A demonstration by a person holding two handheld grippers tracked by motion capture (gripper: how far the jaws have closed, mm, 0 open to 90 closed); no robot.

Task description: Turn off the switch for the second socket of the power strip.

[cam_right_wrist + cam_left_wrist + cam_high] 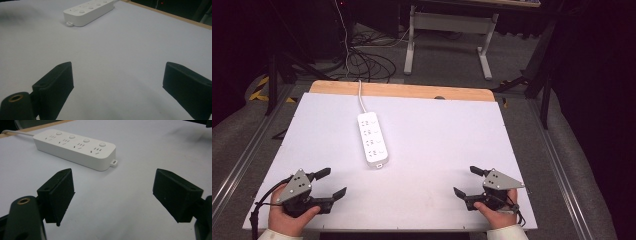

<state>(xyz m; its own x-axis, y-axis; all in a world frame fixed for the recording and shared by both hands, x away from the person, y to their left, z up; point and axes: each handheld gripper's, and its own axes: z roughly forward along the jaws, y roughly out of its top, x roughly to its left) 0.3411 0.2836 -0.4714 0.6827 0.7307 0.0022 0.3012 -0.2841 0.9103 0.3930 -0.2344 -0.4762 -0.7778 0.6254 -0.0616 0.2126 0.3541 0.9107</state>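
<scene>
A white power strip (373, 139) with four socket groups, bearing no legible writing, lies mid-surface (442, 145) well ahead of both tools, nearer the left tool (331, 184) than the right tool (468, 181), each with jaws spread and empty.

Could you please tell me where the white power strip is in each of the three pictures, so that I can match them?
High view: the power strip lies left of centre on the white table, its cable leading to the far edge.
Left gripper view: upper left, beyond the open jaws.
Right gripper view: top, left of centre, far off.
Shared landmark: the small tab on the strip's cable-free end.
</scene>
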